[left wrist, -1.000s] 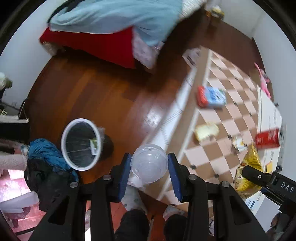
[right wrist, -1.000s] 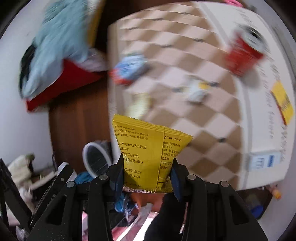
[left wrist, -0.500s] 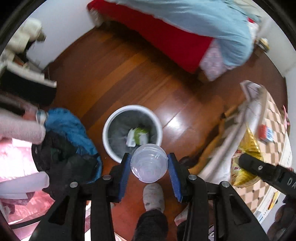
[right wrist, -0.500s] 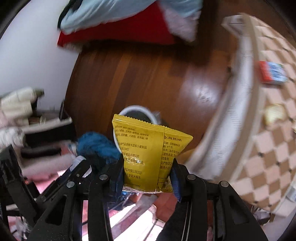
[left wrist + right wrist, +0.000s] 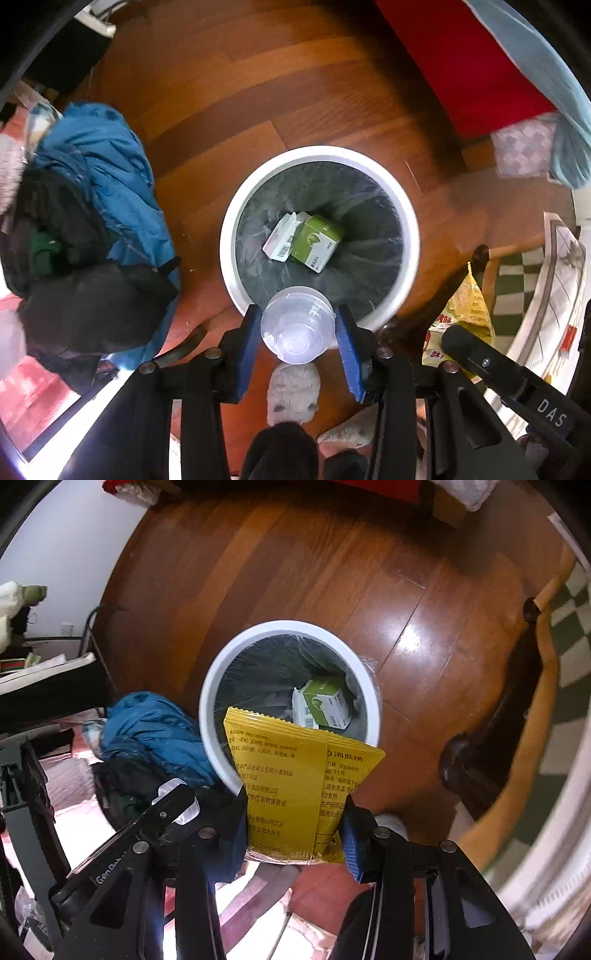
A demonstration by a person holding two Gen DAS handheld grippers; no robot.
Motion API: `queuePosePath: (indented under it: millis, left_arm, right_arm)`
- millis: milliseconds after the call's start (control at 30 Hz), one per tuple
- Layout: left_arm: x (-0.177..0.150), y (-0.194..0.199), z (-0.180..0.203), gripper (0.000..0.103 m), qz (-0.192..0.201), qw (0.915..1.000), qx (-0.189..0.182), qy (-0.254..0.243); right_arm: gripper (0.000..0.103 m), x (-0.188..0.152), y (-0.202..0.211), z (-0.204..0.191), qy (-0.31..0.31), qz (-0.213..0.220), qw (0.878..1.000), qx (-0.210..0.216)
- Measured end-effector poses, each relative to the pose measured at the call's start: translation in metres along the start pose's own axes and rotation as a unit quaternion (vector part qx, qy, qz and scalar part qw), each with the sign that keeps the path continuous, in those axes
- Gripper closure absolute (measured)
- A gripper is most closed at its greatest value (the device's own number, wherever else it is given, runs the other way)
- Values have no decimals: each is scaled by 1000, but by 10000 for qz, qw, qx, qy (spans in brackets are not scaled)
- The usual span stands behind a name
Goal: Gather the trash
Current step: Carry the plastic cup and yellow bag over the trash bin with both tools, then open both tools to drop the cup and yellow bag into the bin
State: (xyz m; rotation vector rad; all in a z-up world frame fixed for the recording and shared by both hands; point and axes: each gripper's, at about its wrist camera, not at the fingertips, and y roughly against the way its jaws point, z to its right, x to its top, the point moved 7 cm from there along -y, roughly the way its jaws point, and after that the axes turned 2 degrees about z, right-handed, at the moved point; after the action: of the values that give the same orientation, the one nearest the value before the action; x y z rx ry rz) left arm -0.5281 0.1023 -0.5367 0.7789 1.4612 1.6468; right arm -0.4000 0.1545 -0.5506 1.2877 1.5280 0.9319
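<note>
Directly over the bin's near rim, the left tongs are gripping a clear cup; the right tongs, clamping a yellow packet, are hanging just nearer.

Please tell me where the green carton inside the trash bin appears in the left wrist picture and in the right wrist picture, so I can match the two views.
Left wrist: the green carton lies at the bottom of the bin, near picture centre, above the clear cup.
Right wrist: the green carton is in the bin's right part, just above the yellow packet.
Shared landmark: the bin's white rim.
</note>
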Motion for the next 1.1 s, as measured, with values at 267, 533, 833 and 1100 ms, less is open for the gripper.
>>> queuePosePath:
  millis: [267, 533, 833, 1100]
  left_arm:
    - [22, -29, -23, 26, -275, 9957, -674, 570]
    - [11, -4, -50, 5, 8, 9983, 91, 580]
    - [-9, 41, -52, 5, 459, 9946, 920, 131]
    - [-21, 83, -44, 5, 837, 9880, 1289, -174]
  right_arm:
    - [47, 15, -56, 8, 10, -267, 9995, 156]
    - [4, 12, -51, 7, 382, -140, 9986, -345]
    - [4, 1, -18, 3, 868, 200, 9911, -987]
    - [4, -18, 22, -6, 1067, 438, 9877, -1056]
